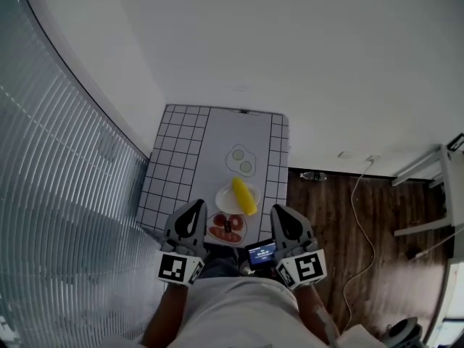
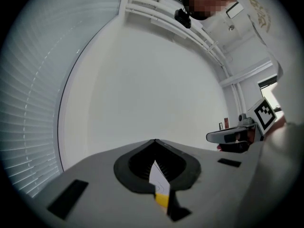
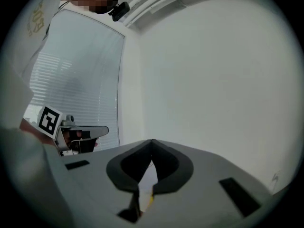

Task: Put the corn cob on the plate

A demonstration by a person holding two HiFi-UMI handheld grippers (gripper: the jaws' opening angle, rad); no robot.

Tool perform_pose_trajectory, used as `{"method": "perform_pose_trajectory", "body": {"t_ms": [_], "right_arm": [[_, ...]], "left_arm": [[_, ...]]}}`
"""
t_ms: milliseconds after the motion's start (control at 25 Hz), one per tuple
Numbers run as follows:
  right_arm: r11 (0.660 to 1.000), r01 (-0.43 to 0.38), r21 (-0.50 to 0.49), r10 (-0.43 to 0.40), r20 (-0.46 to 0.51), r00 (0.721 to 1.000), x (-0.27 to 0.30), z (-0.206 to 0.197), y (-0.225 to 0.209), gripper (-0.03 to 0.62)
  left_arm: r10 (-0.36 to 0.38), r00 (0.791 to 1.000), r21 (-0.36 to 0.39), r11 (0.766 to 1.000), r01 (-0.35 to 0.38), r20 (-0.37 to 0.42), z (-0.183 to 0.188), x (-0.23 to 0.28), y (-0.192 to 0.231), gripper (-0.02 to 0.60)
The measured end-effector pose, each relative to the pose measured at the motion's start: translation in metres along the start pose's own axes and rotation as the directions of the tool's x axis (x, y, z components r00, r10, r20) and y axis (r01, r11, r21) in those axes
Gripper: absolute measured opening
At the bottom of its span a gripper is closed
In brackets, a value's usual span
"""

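In the head view a yellow corn cob [image 1: 244, 196] lies on a small white plate [image 1: 225, 202] on the narrow table below me. Both grippers are lifted well above the table, close to my body, and point level. The left gripper [image 1: 195, 207] is shut and holds nothing, and its jaws meet in the left gripper view [image 2: 155, 142]. My right gripper [image 1: 280, 212] is shut and empty too, jaws closed together in the right gripper view [image 3: 152, 142]. Each gripper view faces a bare white wall. Through the left gripper's slot a sliver of yellow [image 2: 161, 199] shows below.
A second plate [image 1: 227, 228] with red food sits nearer me than the corn. A fried-egg drawing [image 1: 241, 159] marks the white mat on the checked tablecloth [image 1: 177, 151]. A small lit screen [image 1: 261, 253] is by my right hand. Window blinds run at the left, wooden floor with a cable [image 1: 357, 194] at the right.
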State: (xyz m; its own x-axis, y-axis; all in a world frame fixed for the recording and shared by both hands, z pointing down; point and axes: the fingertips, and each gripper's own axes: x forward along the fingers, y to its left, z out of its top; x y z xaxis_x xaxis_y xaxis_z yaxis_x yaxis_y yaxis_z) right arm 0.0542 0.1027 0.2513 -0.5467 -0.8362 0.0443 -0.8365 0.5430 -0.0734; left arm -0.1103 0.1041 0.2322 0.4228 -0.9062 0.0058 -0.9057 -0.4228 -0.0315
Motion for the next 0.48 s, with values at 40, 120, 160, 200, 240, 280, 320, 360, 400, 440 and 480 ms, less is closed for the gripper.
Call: {"method": "perform_pose_trajectory", "body": {"t_ms": [40,120,160,200,240,280,320,360,400,440,480], "right_arm": [[1.000,-0.008,-0.004,0.008,-0.002,1.000,-0.001,0.000,0.003,0.006],[1.000,-0.016,-0.010,0.016,-0.004,1.000,-0.001,-0.001,0.006,0.006],[1.000,-0.017,-0.012,0.017,-0.003,1.000,0.000,-0.002,0.007,0.006],[1.000,-0.017,-0.012,0.017,-0.001,1.000,0.001,-0.005,0.007,0.006],[1.000,-0.016,-0.007,0.016,0.002,1.000,0.002,-0.007,0.007,0.006],[1.000,-0.016,0.003,0.016,0.005,1.000,0.002,-0.007,0.008,0.006],[1.000,-0.015,0.014,0.015,0.008,1.000,0.000,-0.005,0.007,0.006],[1.000,-0.014,0.021,0.014,0.009,1.000,-0.002,-0.001,0.006,0.006],[1.000,-0.012,0.025,0.012,0.010,1.000,-0.004,0.003,0.005,0.006],[1.000,-0.011,0.026,0.011,0.011,1.000,-0.005,0.005,0.004,0.006],[1.000,-0.010,0.025,0.010,0.013,1.000,-0.005,0.007,0.003,0.006]], "left_arm": [[0.007,1.000,-0.005,1.000,-0.007,0.006,0.002,-0.001,0.001,0.009],[0.015,1.000,-0.018,1.000,-0.014,0.016,0.003,-0.003,0.002,0.009],[0.018,1.000,-0.018,1.000,-0.018,0.018,0.001,-0.003,0.003,0.009],[0.023,1.000,-0.010,1.000,-0.023,0.019,-0.002,-0.003,0.004,0.008],[0.028,0.999,0.006,1.000,-0.029,0.017,-0.006,-0.004,0.006,0.008],[0.033,0.999,0.026,0.999,-0.033,0.012,-0.008,-0.005,0.006,0.009],[0.035,0.999,0.042,0.998,-0.035,0.007,-0.006,-0.006,0.005,0.009],[0.035,0.999,0.052,0.998,-0.035,0.005,-0.001,-0.006,0.004,0.008],[0.035,0.999,0.055,0.998,-0.035,0.006,0.005,-0.007,0.003,0.009],[0.036,0.999,0.054,0.998,-0.036,0.008,0.009,-0.007,0.003,0.008],[0.038,0.999,0.054,0.998,-0.038,0.010,0.011,-0.007,0.003,0.009]]}}
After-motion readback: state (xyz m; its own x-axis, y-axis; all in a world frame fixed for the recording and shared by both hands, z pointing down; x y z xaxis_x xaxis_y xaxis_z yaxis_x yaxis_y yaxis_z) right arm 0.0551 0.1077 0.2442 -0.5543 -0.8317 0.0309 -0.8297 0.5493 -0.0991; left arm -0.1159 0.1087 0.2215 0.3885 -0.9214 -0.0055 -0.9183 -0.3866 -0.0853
